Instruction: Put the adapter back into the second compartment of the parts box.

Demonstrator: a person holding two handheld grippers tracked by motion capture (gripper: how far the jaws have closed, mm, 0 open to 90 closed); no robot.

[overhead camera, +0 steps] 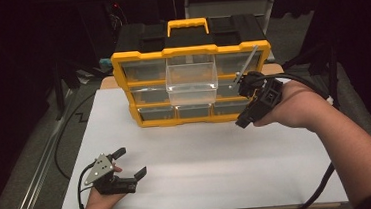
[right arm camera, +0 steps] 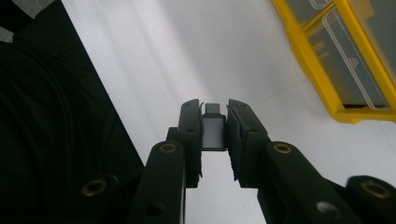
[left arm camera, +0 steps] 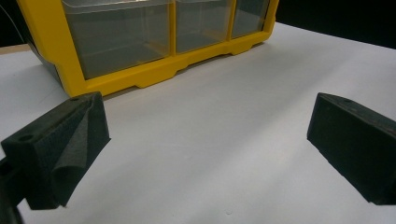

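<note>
A small grey metal adapter [right arm camera: 214, 132] with a narrow plug end, pinched upright between two black fingers [right arm camera: 190, 140], hangs above the white desk [right arm camera: 187, 56], off the corner of the yellow drawer organizer [right arm camera: 322, 93].

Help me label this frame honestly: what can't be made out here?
- Small grey adapter, right gripper view: the right tongs cover its sides.
- Pulled-out clear drawer, high view: too small to tell any contents.
- Lower drawers, left gripper view: cloudy fronts, top edge cuts them.
- Right tongs, high view: hand hides the tips.
</note>
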